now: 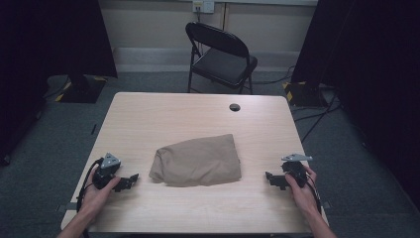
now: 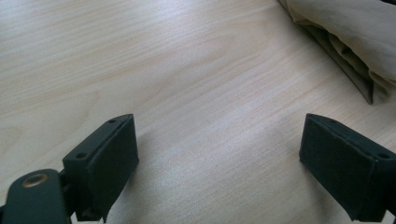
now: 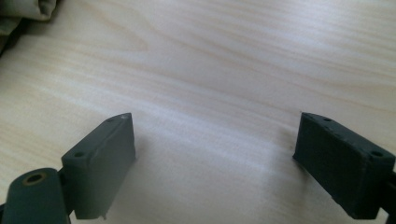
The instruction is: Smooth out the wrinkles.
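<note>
The folded tan cloth (image 1: 196,160) lies at the middle of the tabletop (image 1: 198,114), its long axis running left to right, a short end toward each hand. The left hand-held gripper (image 1: 130,179) sits near the cloth's left end, the right hand-held gripper (image 1: 270,177) slightly farther from the right end. Both point inward, jaws spread, holding nothing and touching no cloth.

I see a tan, crumpled fabric bundle (image 1: 196,160), folded loosely into a rough rectangle, lying flat at the middle of the light wooden table (image 1: 198,116).
</note>
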`<action>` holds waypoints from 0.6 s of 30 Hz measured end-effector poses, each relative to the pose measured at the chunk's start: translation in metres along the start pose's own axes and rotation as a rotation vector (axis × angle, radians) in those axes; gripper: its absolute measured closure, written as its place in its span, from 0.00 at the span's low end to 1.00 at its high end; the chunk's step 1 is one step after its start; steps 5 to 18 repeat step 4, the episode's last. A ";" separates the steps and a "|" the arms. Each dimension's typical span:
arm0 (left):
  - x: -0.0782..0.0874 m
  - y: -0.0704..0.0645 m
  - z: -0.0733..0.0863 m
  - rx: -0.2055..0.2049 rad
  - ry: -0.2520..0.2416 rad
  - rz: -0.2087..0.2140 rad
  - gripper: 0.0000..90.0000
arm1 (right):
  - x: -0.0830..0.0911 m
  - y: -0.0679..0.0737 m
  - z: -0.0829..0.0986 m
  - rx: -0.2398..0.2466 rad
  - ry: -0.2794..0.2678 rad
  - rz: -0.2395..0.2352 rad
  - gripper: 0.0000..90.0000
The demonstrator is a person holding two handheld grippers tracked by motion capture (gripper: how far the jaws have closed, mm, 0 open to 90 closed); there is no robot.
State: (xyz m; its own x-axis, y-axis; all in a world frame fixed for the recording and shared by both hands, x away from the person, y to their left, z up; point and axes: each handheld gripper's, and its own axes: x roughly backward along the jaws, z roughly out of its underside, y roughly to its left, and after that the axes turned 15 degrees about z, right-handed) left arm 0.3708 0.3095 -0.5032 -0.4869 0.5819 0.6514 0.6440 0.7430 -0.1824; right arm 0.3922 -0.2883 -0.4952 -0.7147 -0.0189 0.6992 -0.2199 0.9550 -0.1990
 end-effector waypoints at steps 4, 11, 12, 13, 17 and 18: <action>0.000 -0.001 0.000 0.022 0.002 -0.022 0.10 | -0.002 0.003 0.005 -0.031 -0.056 0.017 0.12; 0.000 -0.001 0.000 0.022 0.002 -0.022 0.10 | -0.002 0.003 0.005 -0.031 -0.056 0.017 0.12; 0.000 -0.001 0.000 0.022 0.002 -0.022 0.10 | -0.002 0.003 0.005 -0.031 -0.056 0.017 0.12; 0.000 -0.001 0.000 0.022 0.002 -0.022 0.10 | -0.002 0.003 0.005 -0.031 -0.056 0.017 0.12; 0.000 -0.001 0.000 0.022 0.002 -0.022 0.10 | -0.002 0.003 0.005 -0.031 -0.056 0.017 0.12; 0.000 -0.001 0.000 0.022 0.002 -0.022 0.10 | -0.002 0.003 0.005 -0.031 -0.056 0.017 0.12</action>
